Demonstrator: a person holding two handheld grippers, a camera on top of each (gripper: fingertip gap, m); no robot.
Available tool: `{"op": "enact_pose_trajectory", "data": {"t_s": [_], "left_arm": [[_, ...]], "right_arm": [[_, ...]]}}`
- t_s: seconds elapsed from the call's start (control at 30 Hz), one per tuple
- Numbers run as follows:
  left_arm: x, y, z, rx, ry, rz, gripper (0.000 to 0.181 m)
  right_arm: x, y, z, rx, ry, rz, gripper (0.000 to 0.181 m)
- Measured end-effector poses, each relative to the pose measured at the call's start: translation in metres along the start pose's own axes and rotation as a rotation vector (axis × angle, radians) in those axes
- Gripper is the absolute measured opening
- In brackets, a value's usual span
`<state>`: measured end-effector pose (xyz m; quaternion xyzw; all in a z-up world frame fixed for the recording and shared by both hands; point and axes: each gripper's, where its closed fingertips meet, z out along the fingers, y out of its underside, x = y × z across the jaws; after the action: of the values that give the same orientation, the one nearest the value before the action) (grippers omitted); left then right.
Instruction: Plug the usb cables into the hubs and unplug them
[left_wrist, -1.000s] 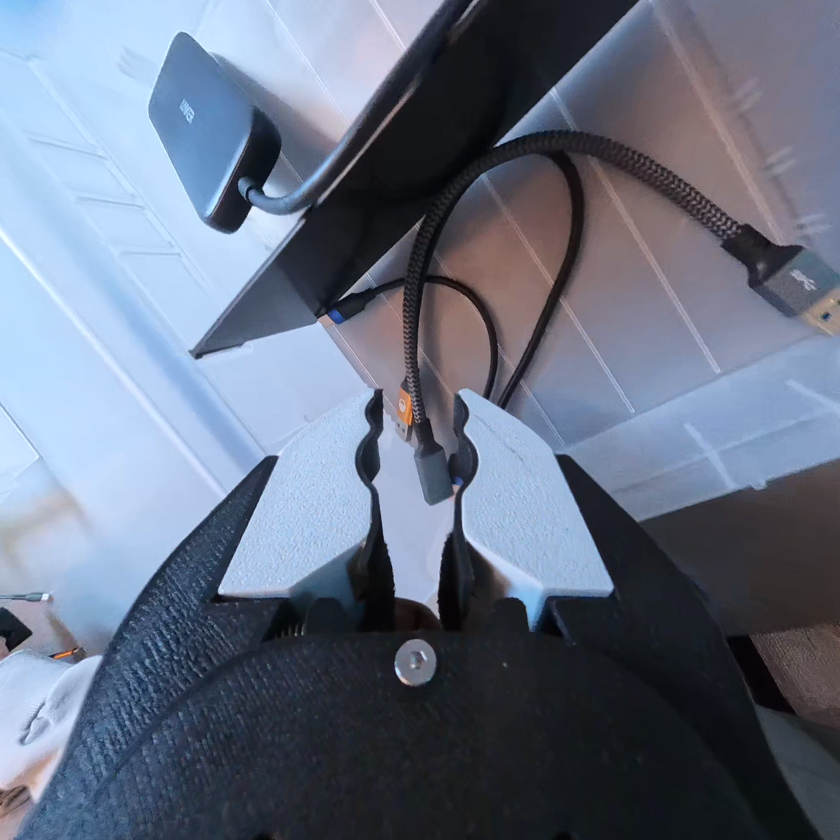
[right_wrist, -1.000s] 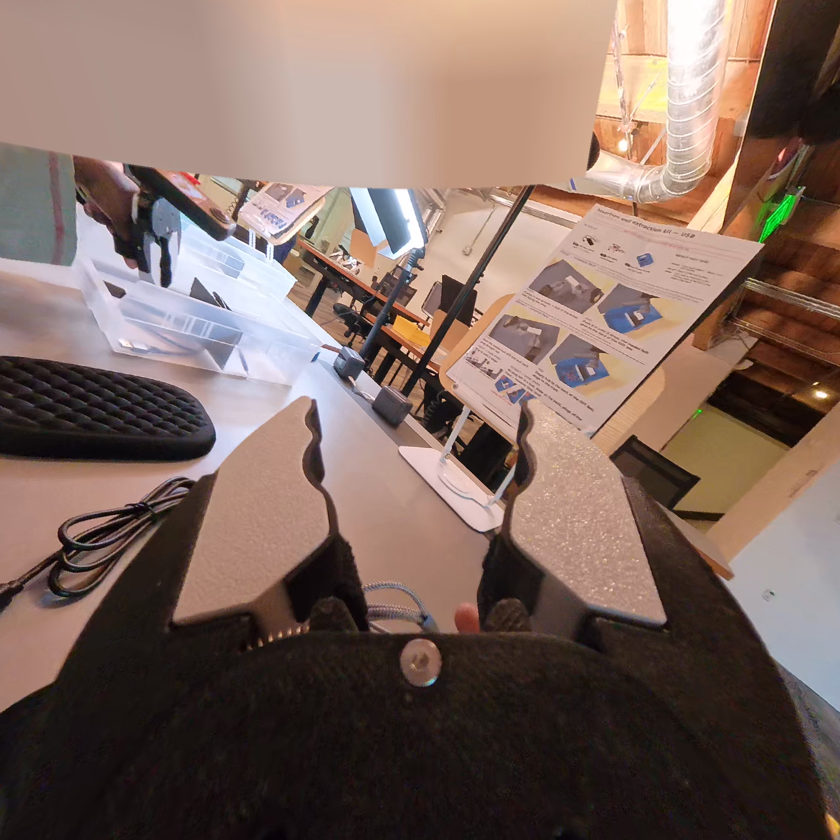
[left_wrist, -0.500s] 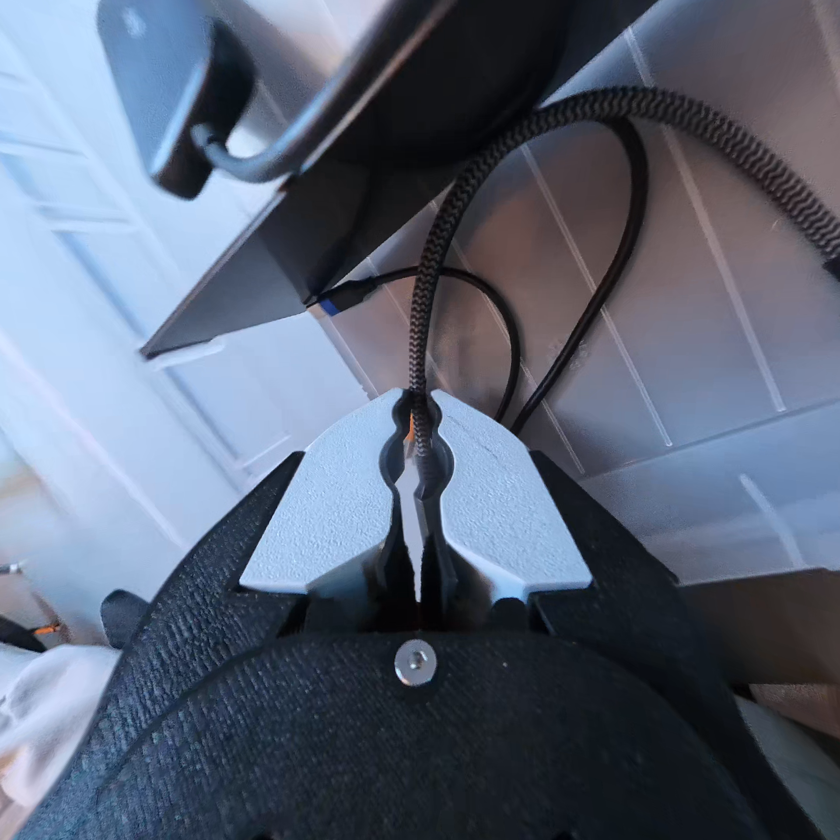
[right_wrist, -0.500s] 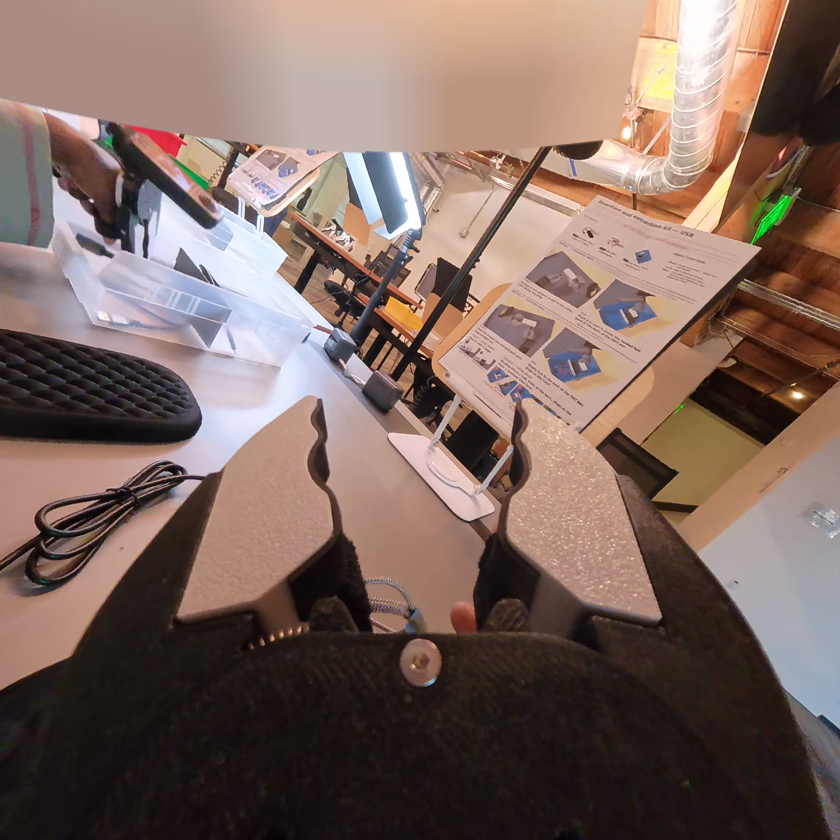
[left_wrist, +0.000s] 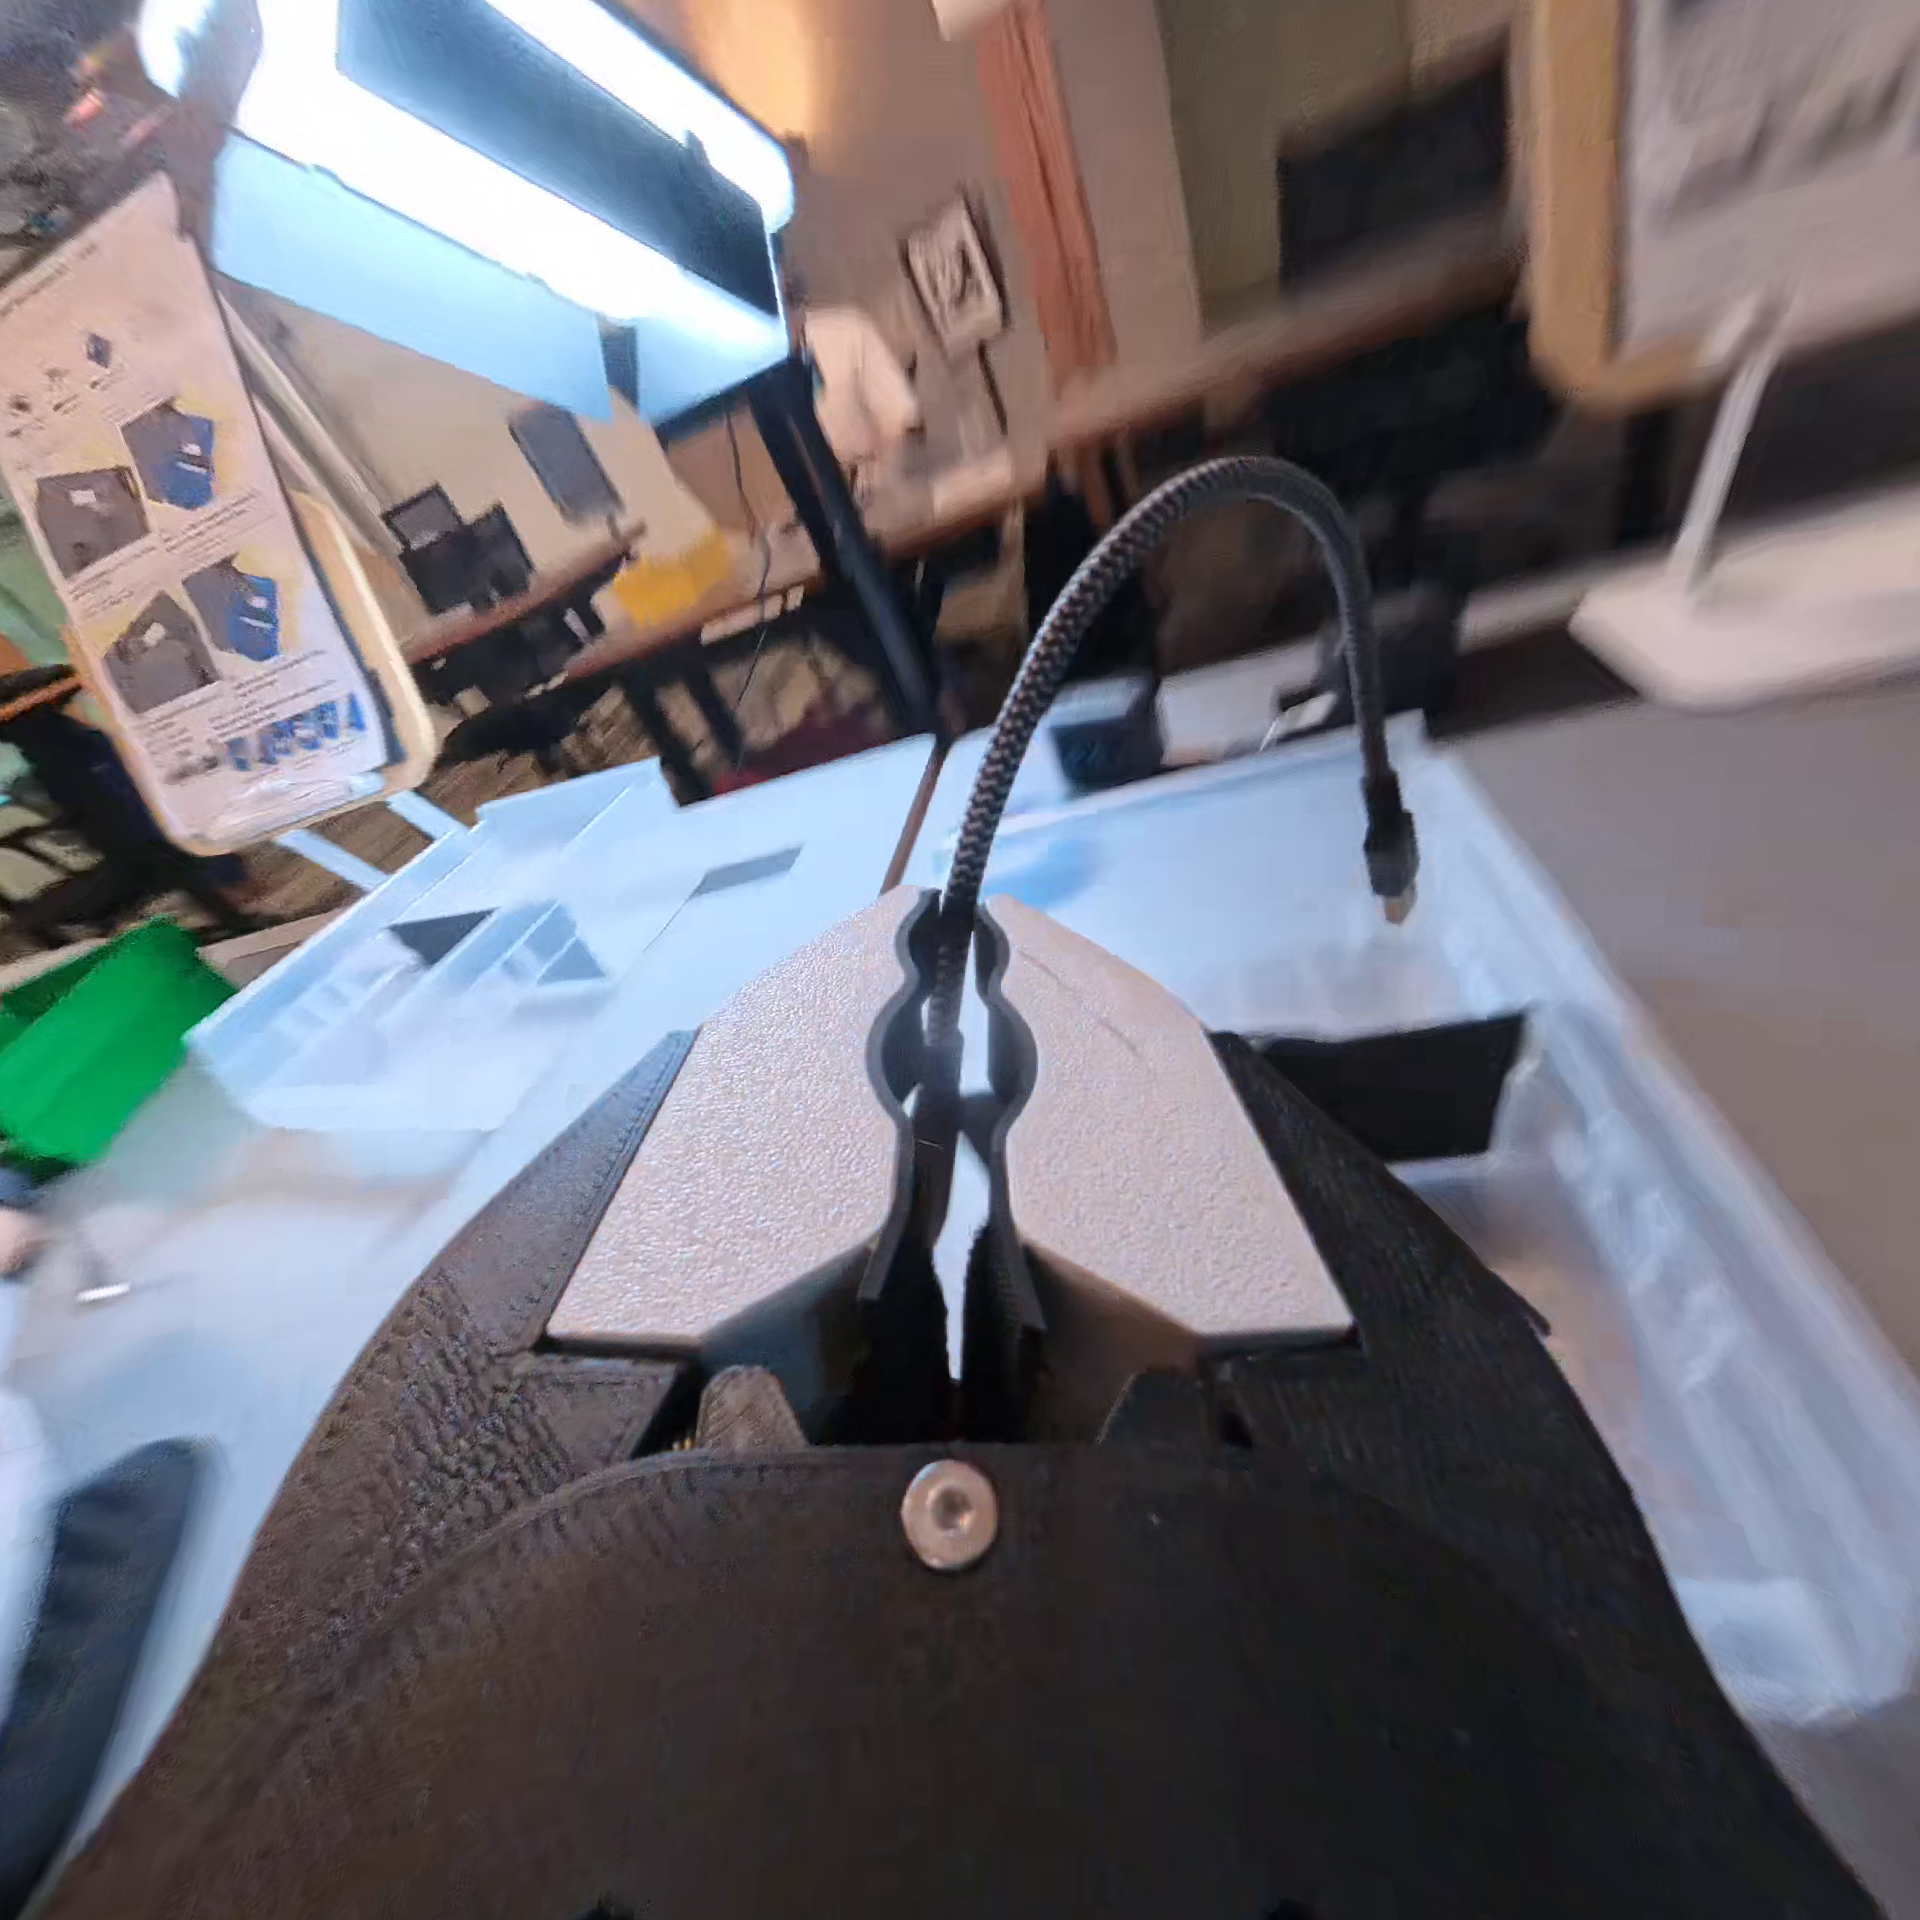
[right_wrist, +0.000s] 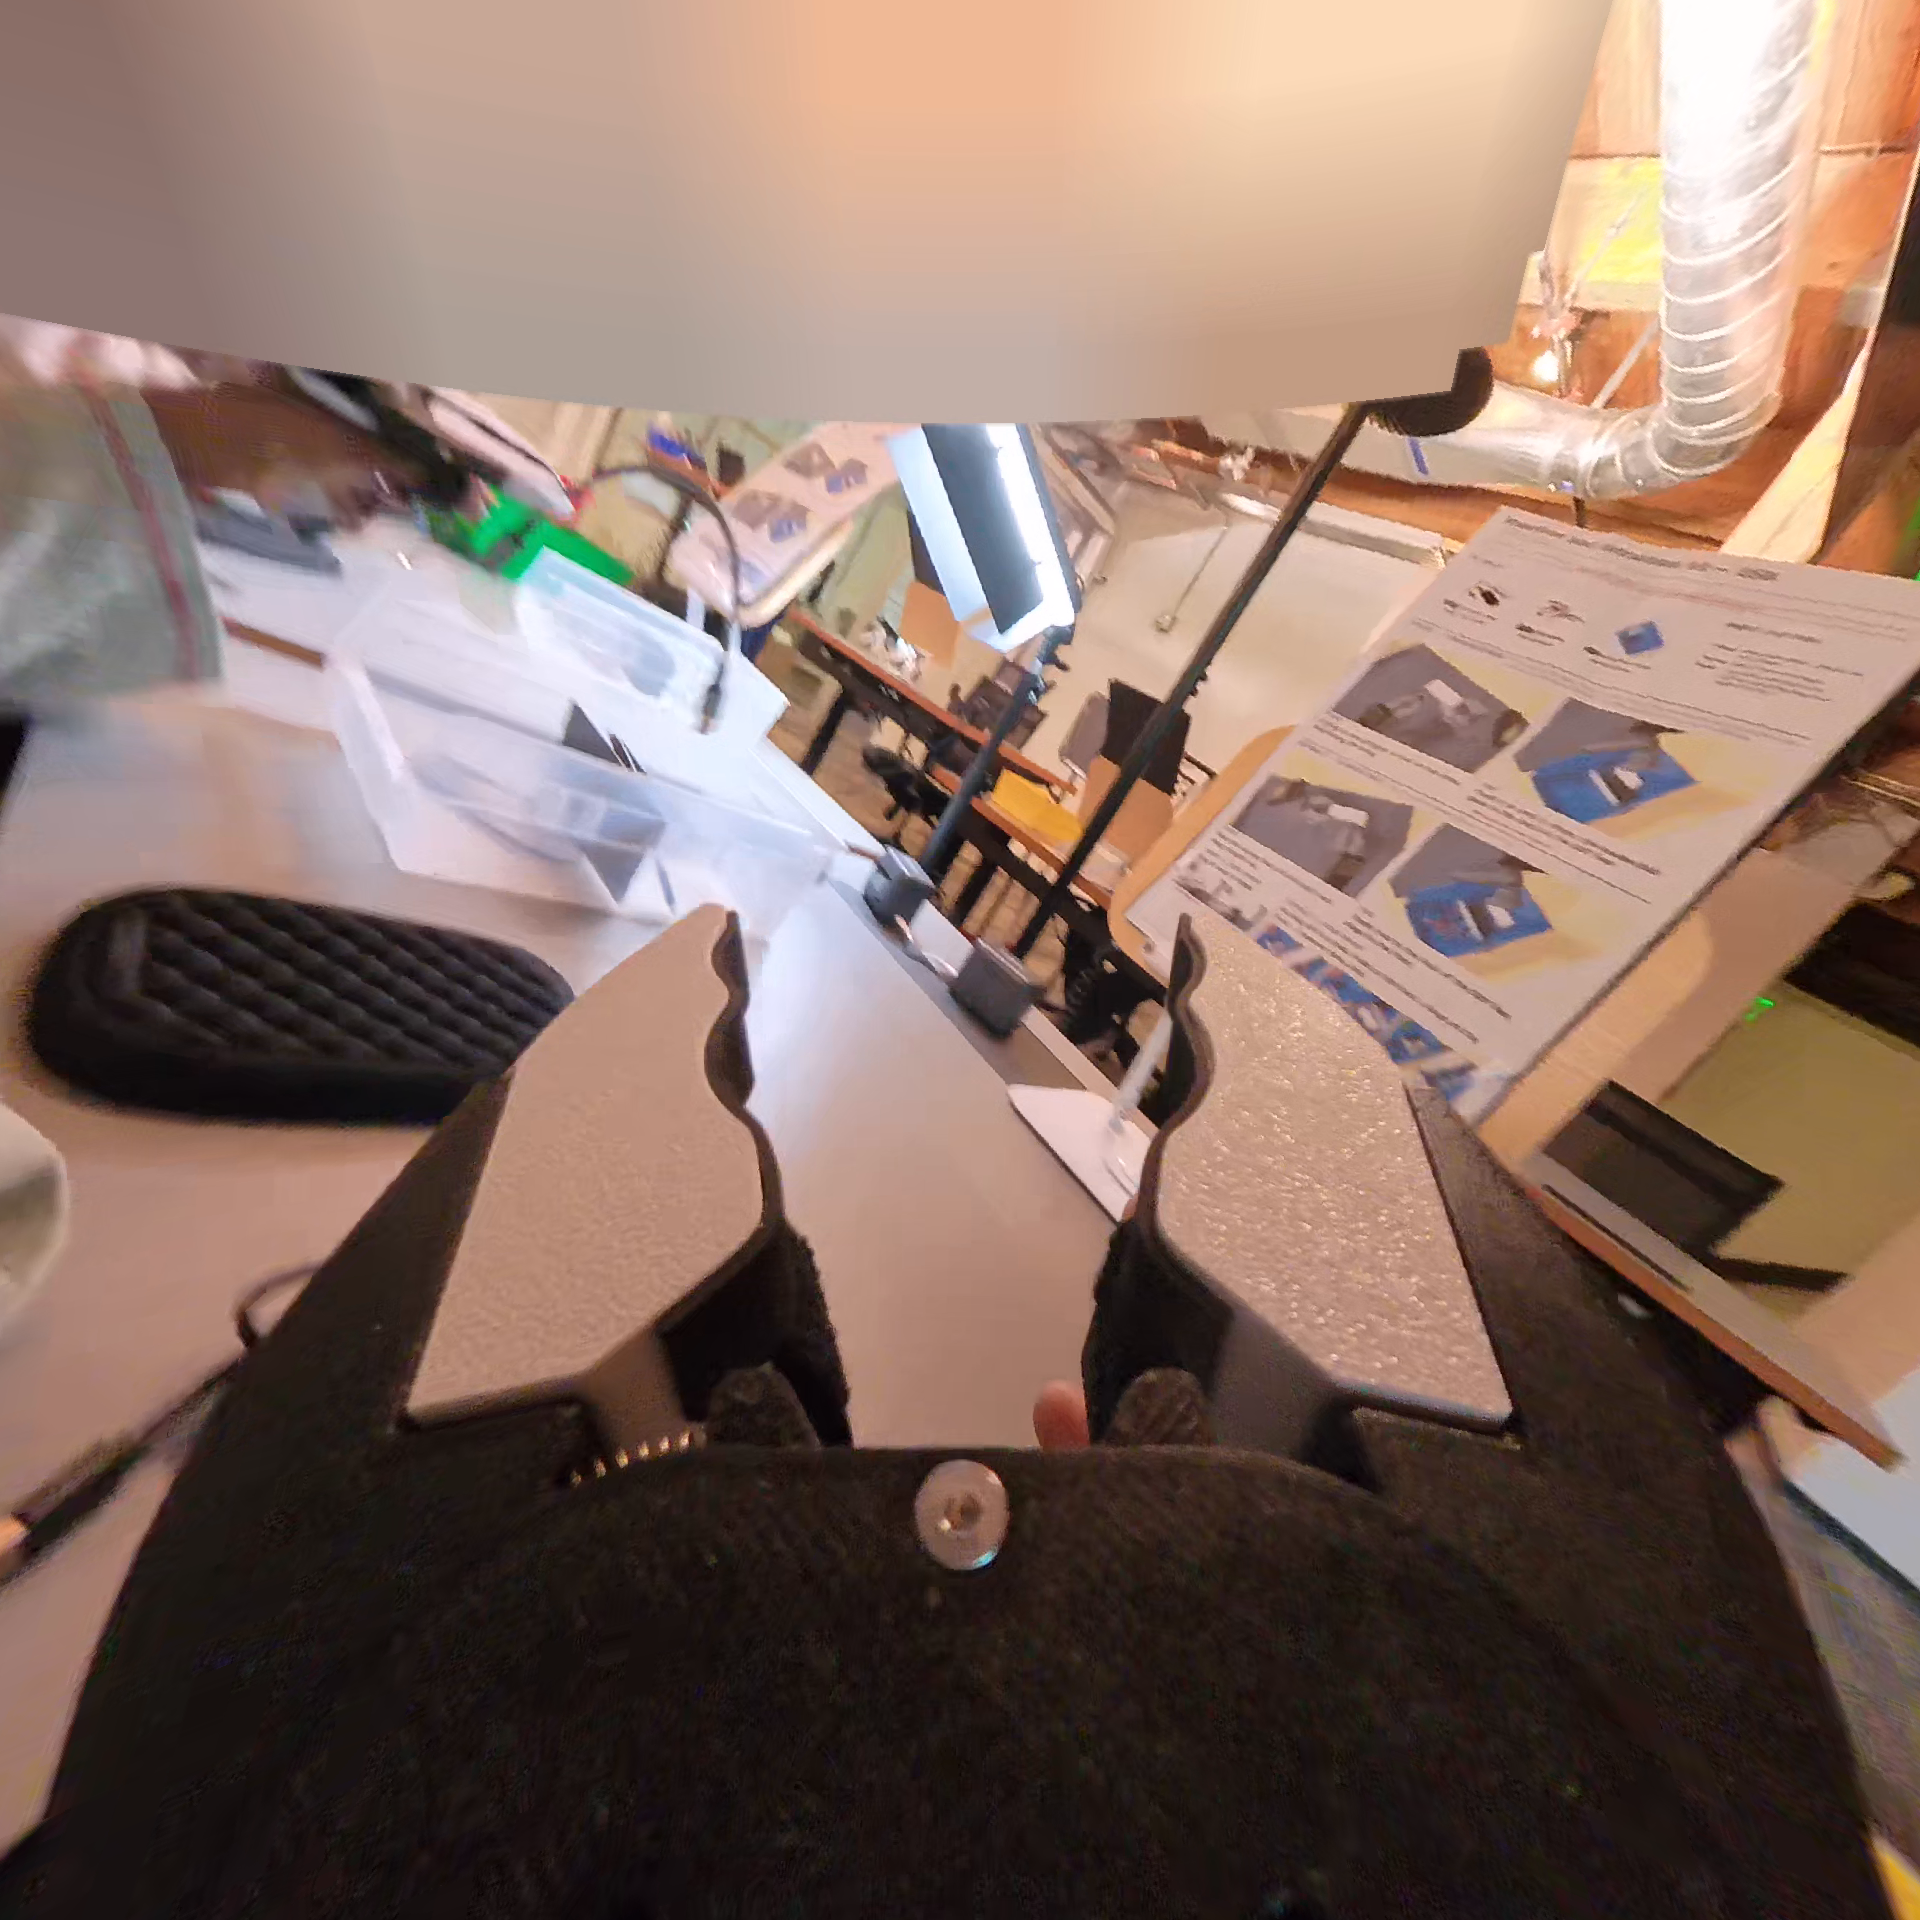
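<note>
My left gripper (left_wrist: 951, 914) is shut on a short black braided USB cable (left_wrist: 1081, 582). The cable arches up out of the fingers and its free plug (left_wrist: 1390, 873) hangs to the right, above the clear plastic bin (left_wrist: 1558, 1195). My right gripper (right_wrist: 951, 935) is open and empty, held above the grey table (right_wrist: 914, 1195). In the right wrist view the same cable (right_wrist: 717, 540) shows far off at upper left, held up over the clear bins (right_wrist: 540, 769) by a person's hand. No hub is clearly visible in either view.
A black quilted pad (right_wrist: 281, 997) lies on the table at left. A coiled black cable (right_wrist: 260, 1309) lies near the left edge. An instruction board on a stand (right_wrist: 1507, 790) is at right, another (left_wrist: 177, 499) at left. A green box (left_wrist: 94, 1039) is beside the bins. The tips of one gripper are about 50 cm away from the tips of the other.
My left gripper closed on the braided cable inside the bin, then lifted it clear and tilted up towards the room. My right gripper stayed open and shifted slightly.
</note>
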<state>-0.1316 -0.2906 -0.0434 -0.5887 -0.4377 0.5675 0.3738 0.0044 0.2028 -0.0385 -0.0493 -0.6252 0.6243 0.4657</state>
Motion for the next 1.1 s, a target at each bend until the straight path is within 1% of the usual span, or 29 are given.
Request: {"op": "enact_pose_trajectory", "data": {"t_s": [0.07, 0.13, 0.17, 0.23, 0.3, 0.37, 0.4, 0.43, 0.5, 0.6, 0.7, 0.77, 0.83, 0.97, 1.1], "left_arm": [[0.014, -0.015, -0.010, 0.170, 0.043, -0.180, 0.006], [0.035, -0.029, -0.021, 0.288, 0.129, -0.368, 0.006], [0.047, -0.034, -0.025, 0.323, 0.172, -0.444, 0.005], [0.073, -0.044, -0.032, 0.363, 0.239, -0.541, 0.006], [0.105, -0.052, -0.038, 0.386, 0.323, -0.620, 0.006], [0.141, -0.057, -0.043, 0.383, 0.454, -0.717, 0.006], [0.158, -0.058, -0.046, 0.370, 0.510, -0.761, 0.006], [0.174, -0.059, -0.047, 0.358, 0.561, -0.797, 0.006], [0.201, -0.064, -0.049, 0.329, 0.666, -0.858, 0.006], [0.231, -0.063, -0.049, 0.277, 0.756, -0.916, 0.006], [0.252, -0.058, -0.048, 0.233, 0.819, -0.965, 0.006], [0.262, -0.056, -0.048, 0.206, 0.863, -1.009, 0.006], [0.270, -0.055, -0.049, 0.187, 0.897, -1.034, 0.006], [0.277, -0.053, -0.049, 0.160, 0.933, -1.054, 0.006], [0.279, -0.050, -0.047, 0.147, 0.933, -1.043, 0.006]], "right_arm": [[-0.009, -0.008, 0.009, 0.066, -0.032, 0.058, 0.076], [-0.017, -0.011, 0.021, 0.101, -0.045, 0.100, 0.076], [-0.022, -0.012, 0.028, 0.115, -0.043, 0.115, 0.077], [-0.034, -0.012, 0.047, 0.142, -0.014, 0.128, 0.083], [-0.042, -0.014, 0.065, 0.175, 0.078, 0.090, 0.083], [-0.048, -0.018, 0.077, 0.225, 0.198, 0.014, 0.078], [-0.053, -0.021, 0.082, 0.246, 0.234, -0.023, 0.076], [-0.059, -0.021, 0.088, 0.248, 0.249, -0.066, 0.075], [-0.068, -0.017, 0.097, 0.202, 0.261, -0.187, 0.074], [-0.065, -0.019, 0.098, 0.167, 0.307, -0.321, 0.064], [-0.059, -0.024, 0.095, 0.156, 0.358, -0.359, 0.054], [-0.057, -0.020, 0.099, 0.115, 0.358, -0.377, 0.047], [-0.055, -0.013, 0.103, 0.082, 0.344, -0.368, 0.045], [-0.055, -0.006, 0.105, 0.092, 0.293, -0.295, 0.038], [-0.056, -0.009, 0.105, 0.096, 0.285, -0.321, 0.030]]}}
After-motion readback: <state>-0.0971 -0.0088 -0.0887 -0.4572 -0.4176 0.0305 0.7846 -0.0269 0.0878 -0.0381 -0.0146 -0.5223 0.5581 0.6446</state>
